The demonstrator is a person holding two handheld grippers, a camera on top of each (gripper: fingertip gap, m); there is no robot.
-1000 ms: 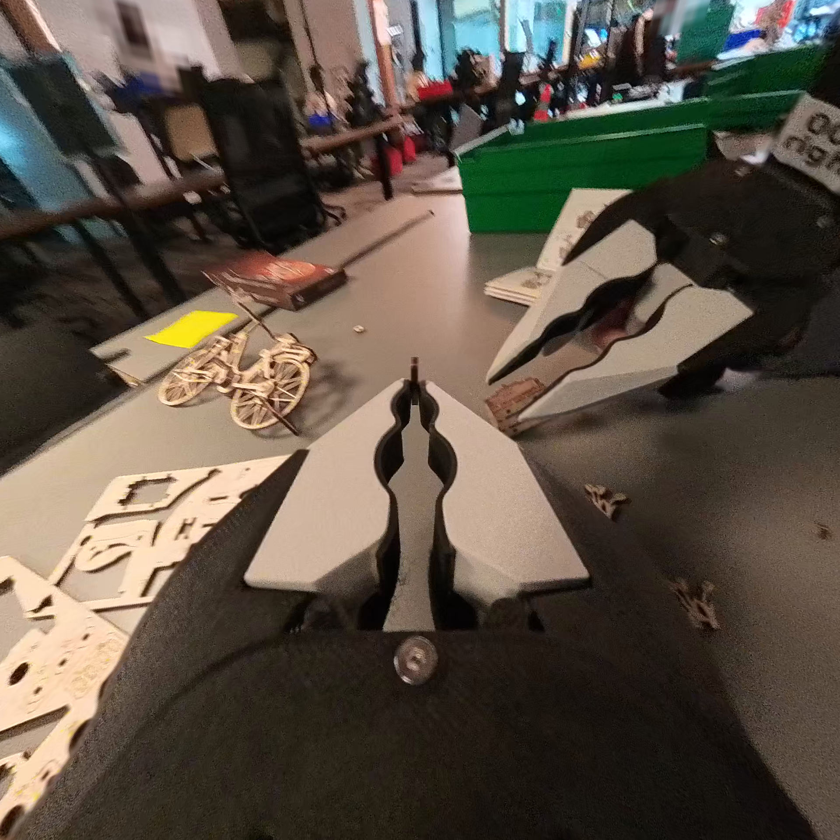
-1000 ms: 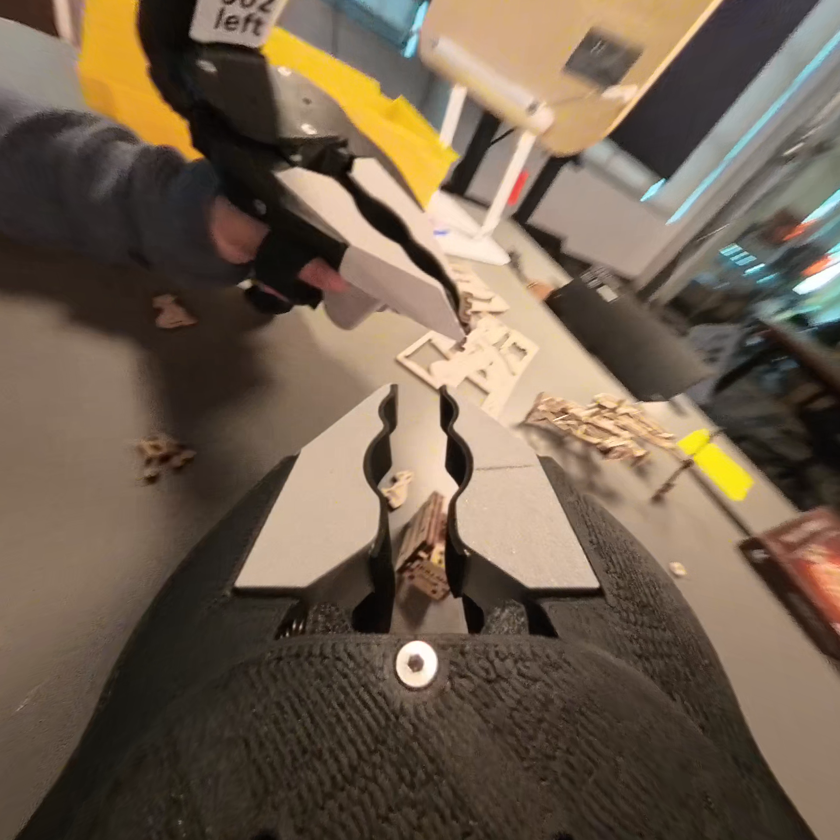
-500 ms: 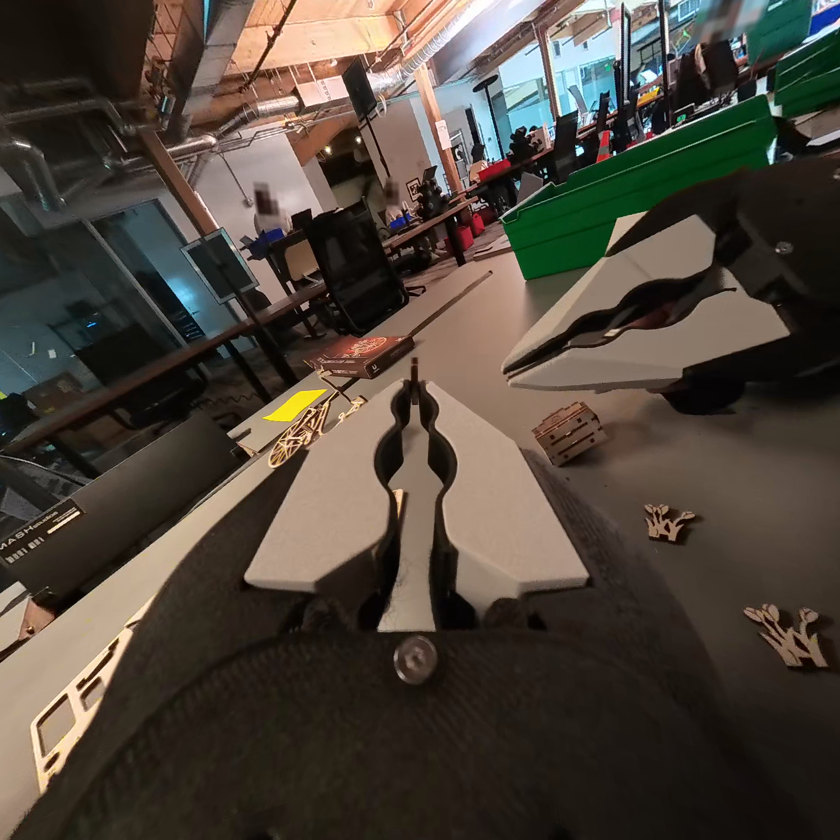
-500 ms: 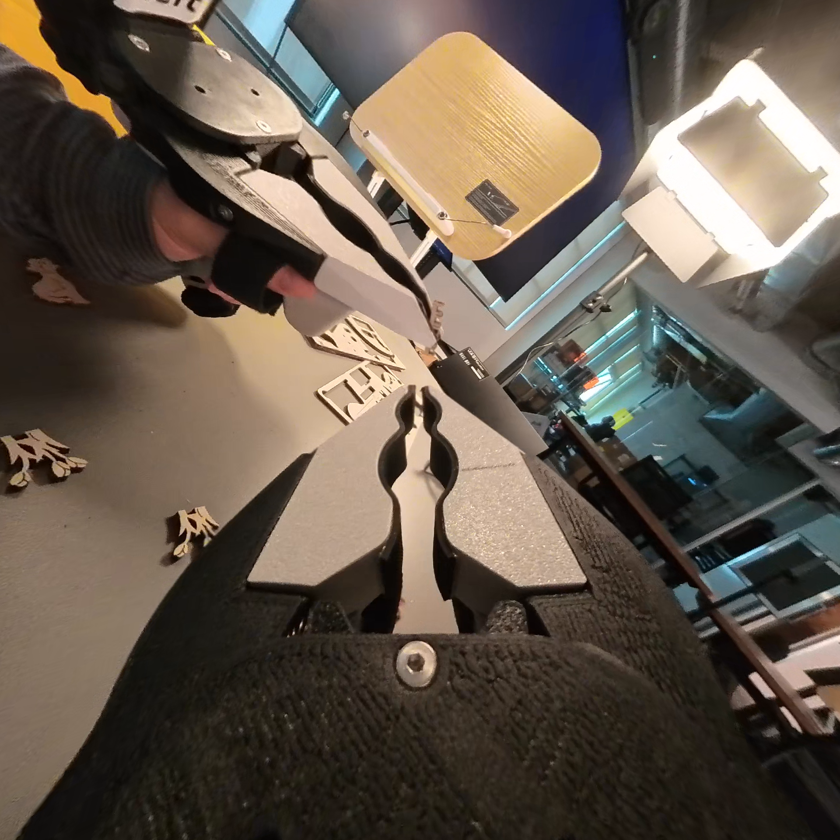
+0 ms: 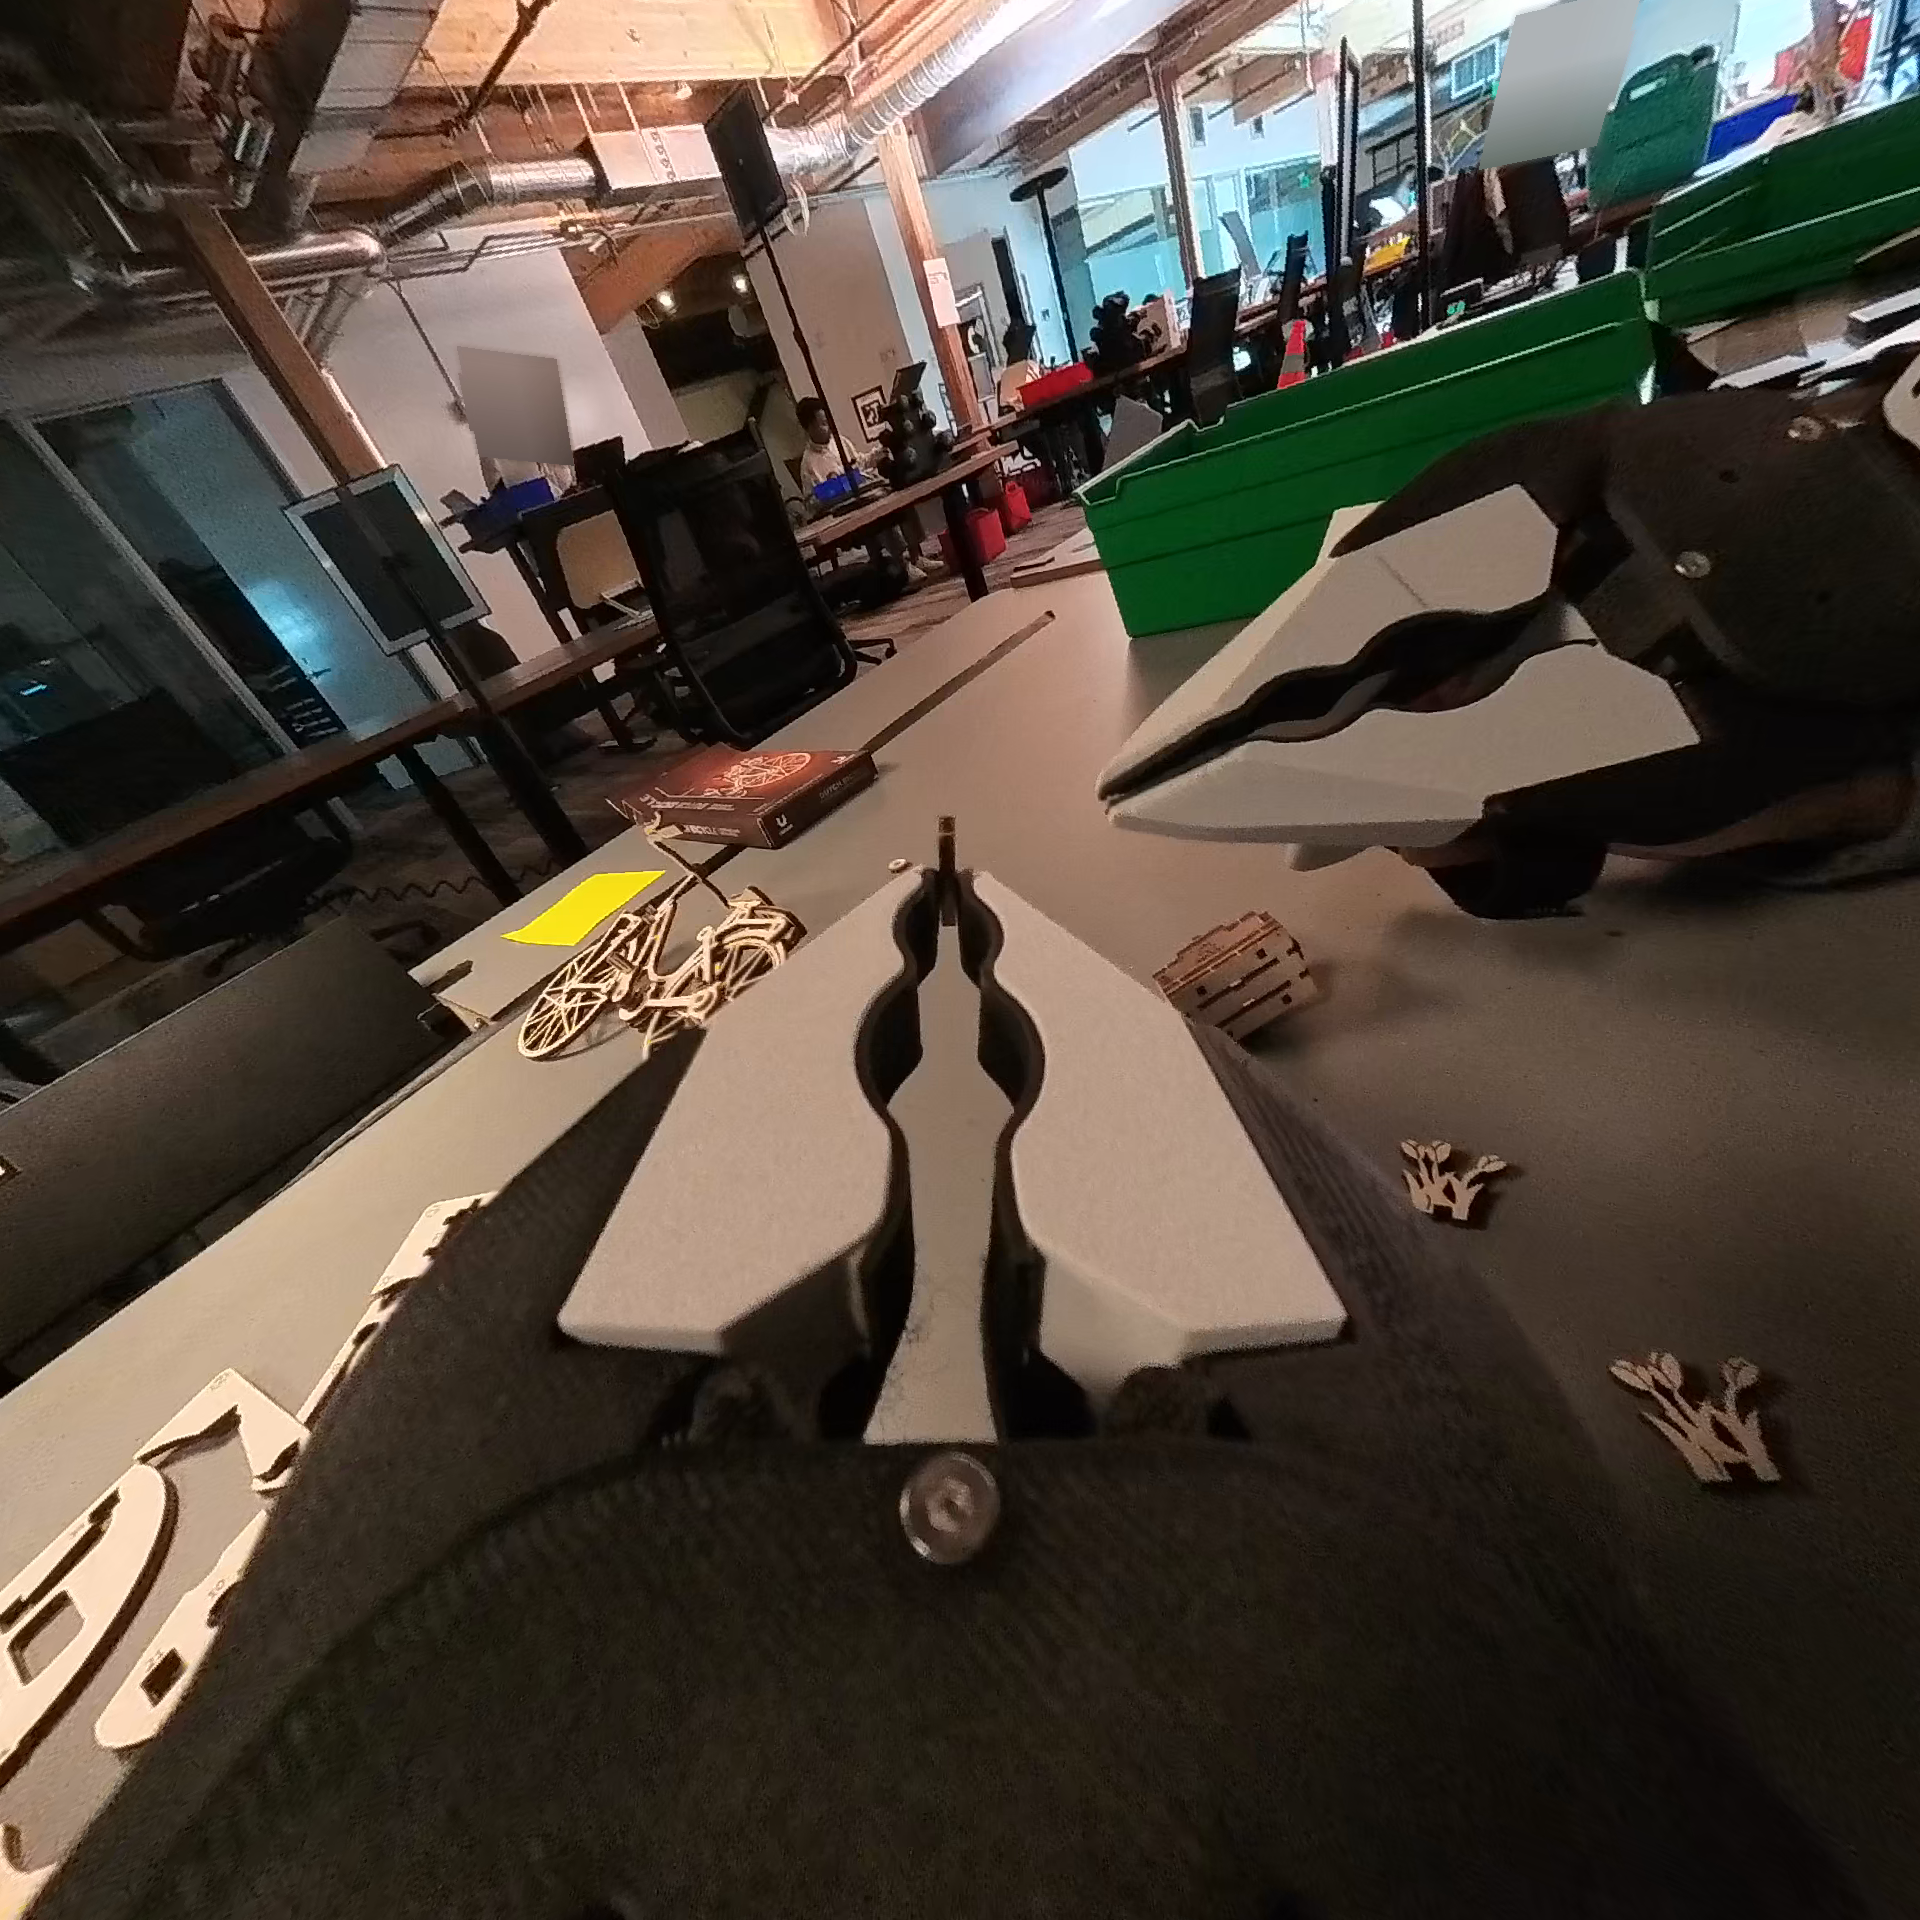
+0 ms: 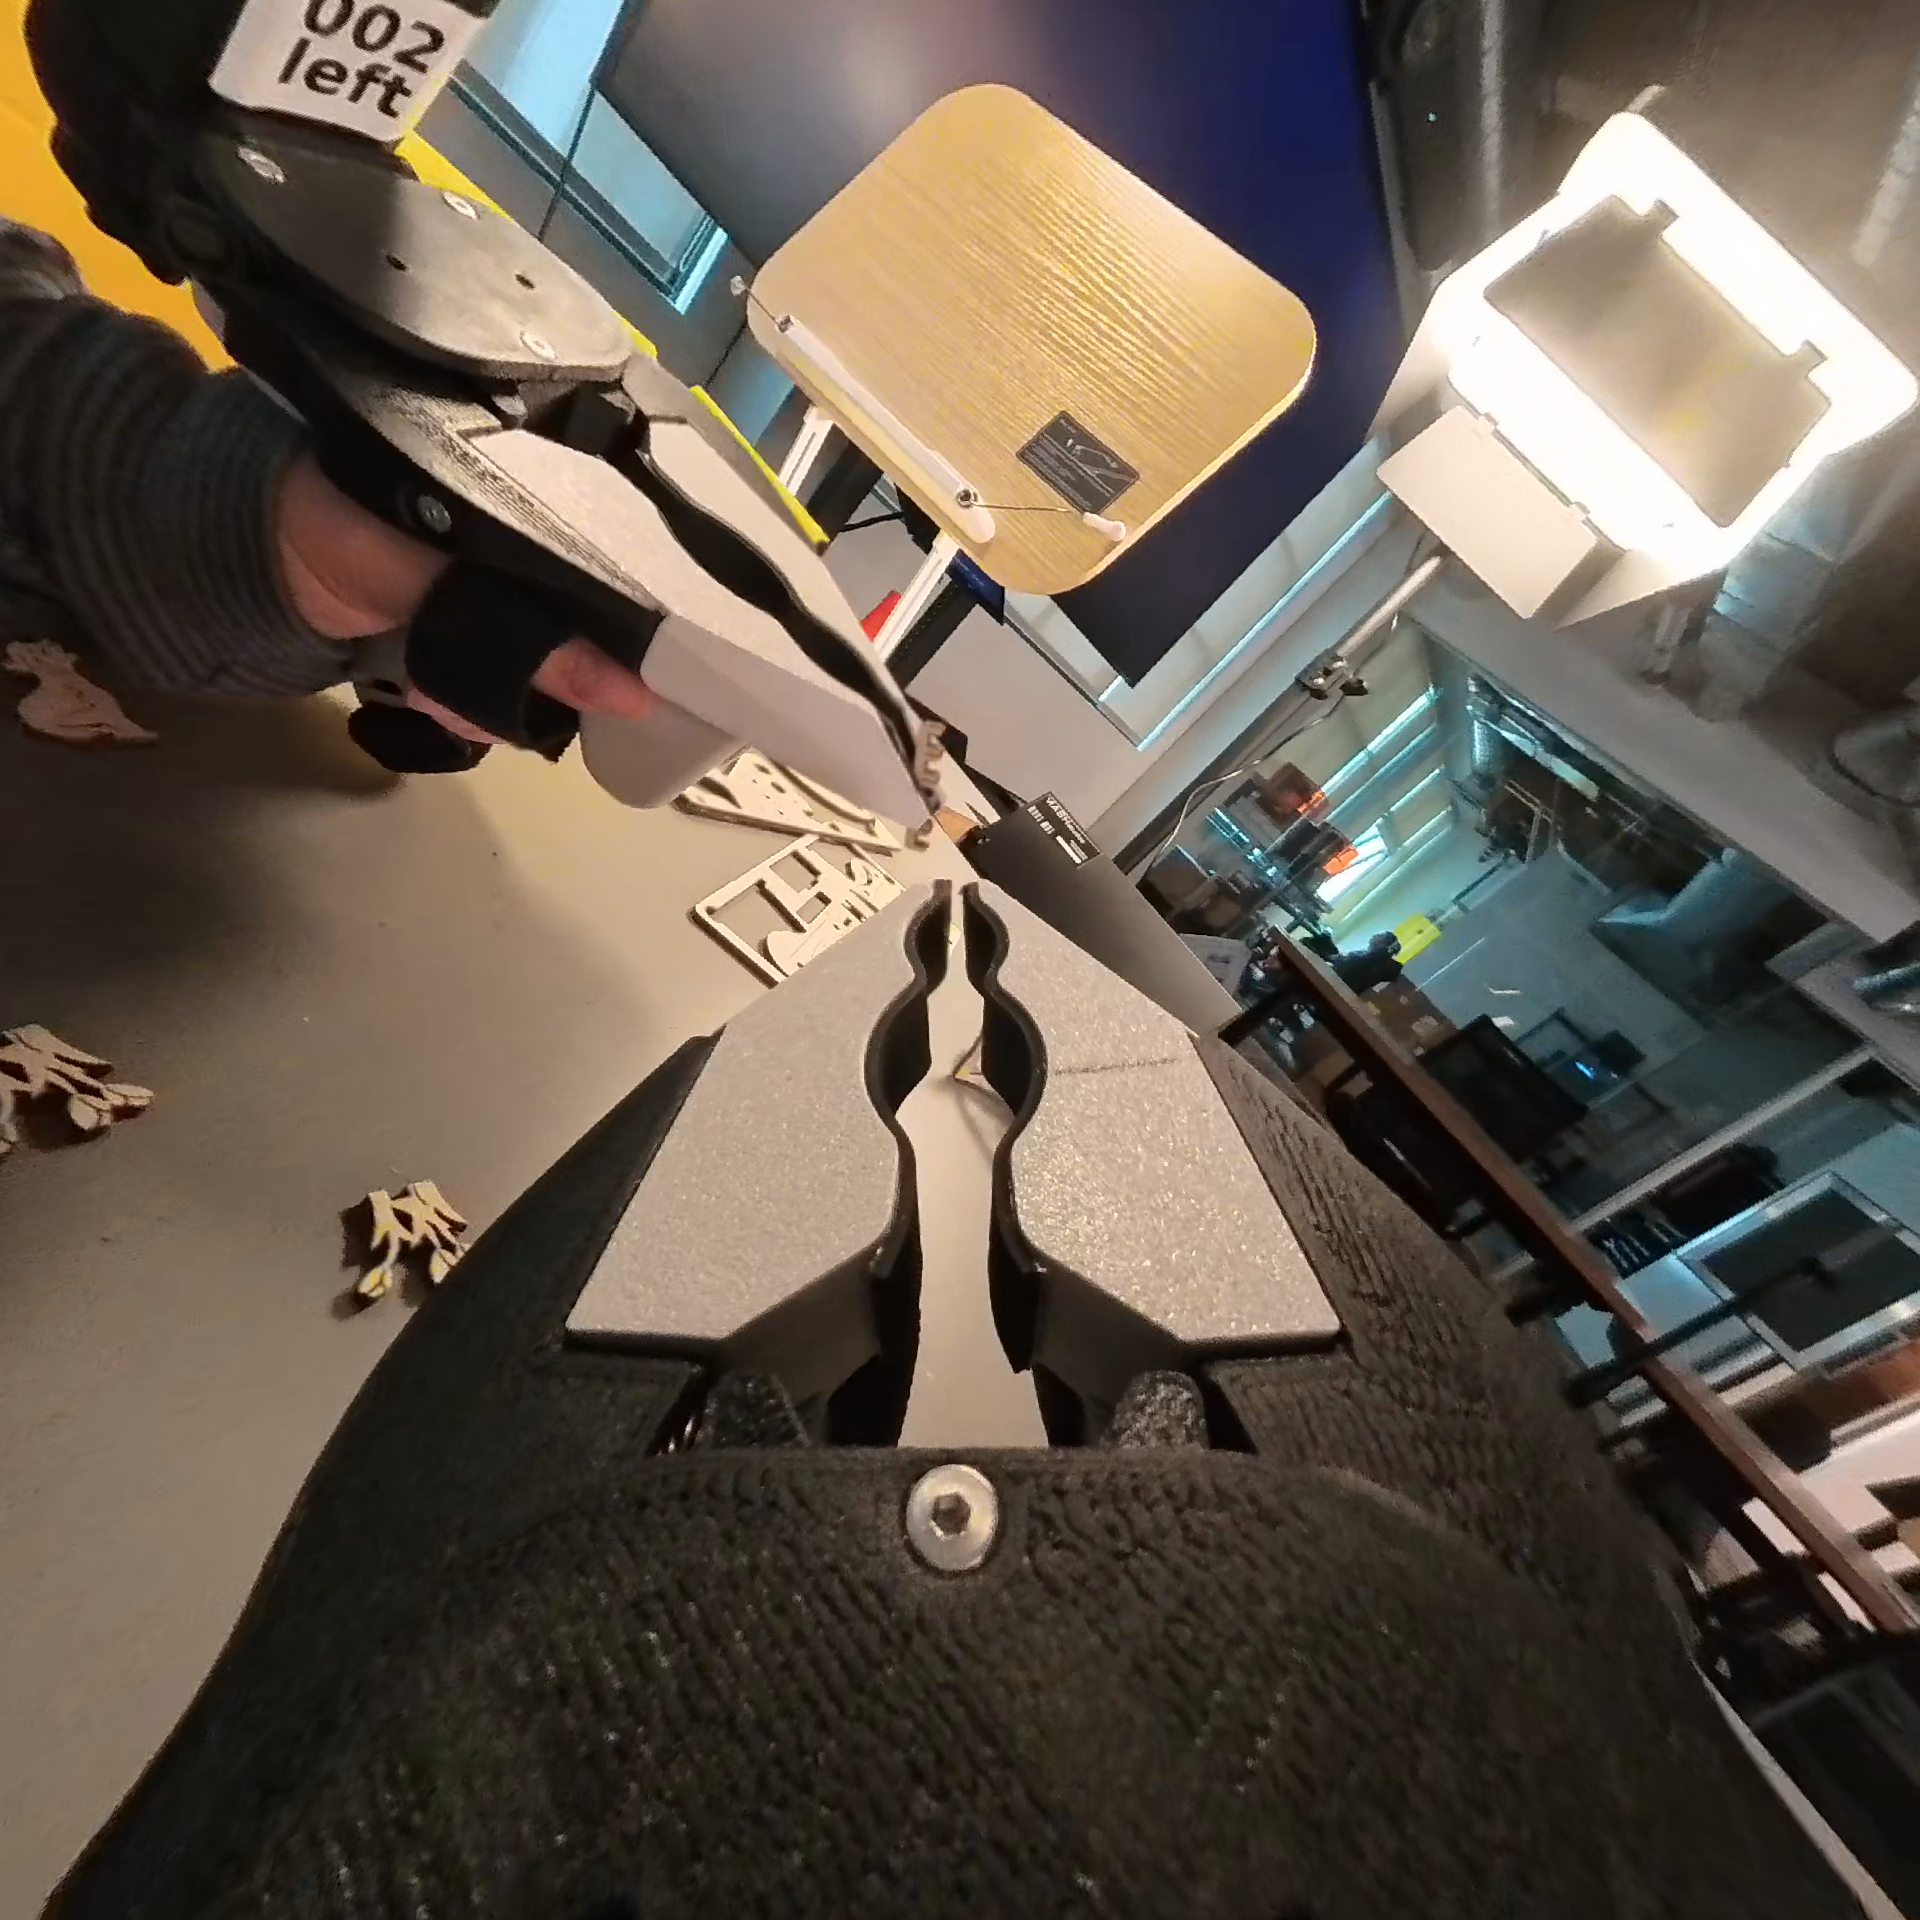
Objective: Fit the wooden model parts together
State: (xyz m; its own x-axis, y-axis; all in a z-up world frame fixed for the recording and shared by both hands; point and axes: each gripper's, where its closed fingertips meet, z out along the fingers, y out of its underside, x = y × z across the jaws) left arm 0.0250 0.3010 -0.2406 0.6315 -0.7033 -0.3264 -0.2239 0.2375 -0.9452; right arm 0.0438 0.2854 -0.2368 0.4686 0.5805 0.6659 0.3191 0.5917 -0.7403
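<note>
My left gripper (image 5: 945,885) is shut on a thin, dark-edged wooden part (image 5: 945,844) that sticks up past its tips. In the right wrist view the left gripper (image 6: 920,805) is held above the table with the small part (image 6: 928,750) at its tip. My right gripper (image 6: 954,899) is shut with only a slit between the tips, and it holds nothing. In the left wrist view it (image 5: 1114,802) hovers at the right, above the table. A small wooden crate (image 5: 1233,971) lies on the grey table (image 5: 1558,1039) below and between the two grippers.
A finished wooden bicycle (image 5: 655,966), a yellow note (image 5: 582,906) and a dark brown box (image 5: 753,795) lie farther back on the left. Green bins (image 5: 1351,520) stand at the back right. Small plant-shaped pieces (image 5: 1449,1190) (image 5: 1699,1429) (image 6: 405,1236) and cut-out sheets (image 5: 104,1558) (image 6: 800,914) lie around. Only a small space, under 4 cm, lies between the two pairs of fingers.
My right gripper has let go of the wooden crate, which now lies on the table, and has lifted away with its jaws closed. Both grippers have tilted upward. My left gripper keeps hold of its part.
</note>
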